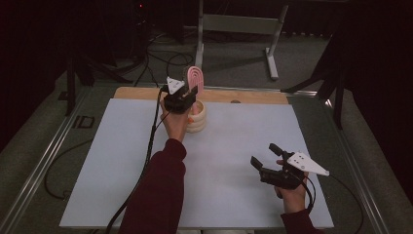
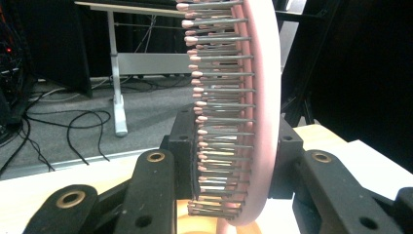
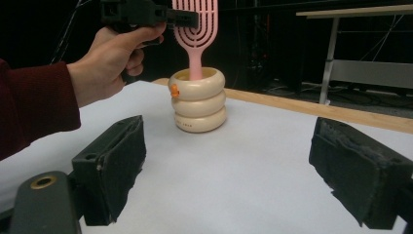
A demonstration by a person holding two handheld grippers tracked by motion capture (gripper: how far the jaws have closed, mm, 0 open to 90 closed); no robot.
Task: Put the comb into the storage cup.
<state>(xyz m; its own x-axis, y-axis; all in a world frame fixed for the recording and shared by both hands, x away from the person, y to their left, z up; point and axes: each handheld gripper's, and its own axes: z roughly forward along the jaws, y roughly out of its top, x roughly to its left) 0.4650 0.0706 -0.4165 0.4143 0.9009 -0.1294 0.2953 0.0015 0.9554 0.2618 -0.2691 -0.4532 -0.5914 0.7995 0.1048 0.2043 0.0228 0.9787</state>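
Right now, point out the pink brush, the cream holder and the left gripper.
pink brush (image 3: pixel 195 22), right gripper view, on its slotted head.
cream holder (image 3: pixel 200 105), right gripper view, on its middle ring.
left gripper (image 1: pixel 187 92), high view, between its fingertips, shut on the brush.

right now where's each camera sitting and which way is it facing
High view: fixed above the person's side, looking forward and down on the table; both forearms, the left gripper and the right gripper show.
Left gripper view: rides the left gripper, looking along its jaws, shut on the pink hairbrush.
Right gripper view: rides the right gripper, low over the table, facing the cream ringed holder; its open jaws and the other hand show.
Shared: all three views show the hairbrush.
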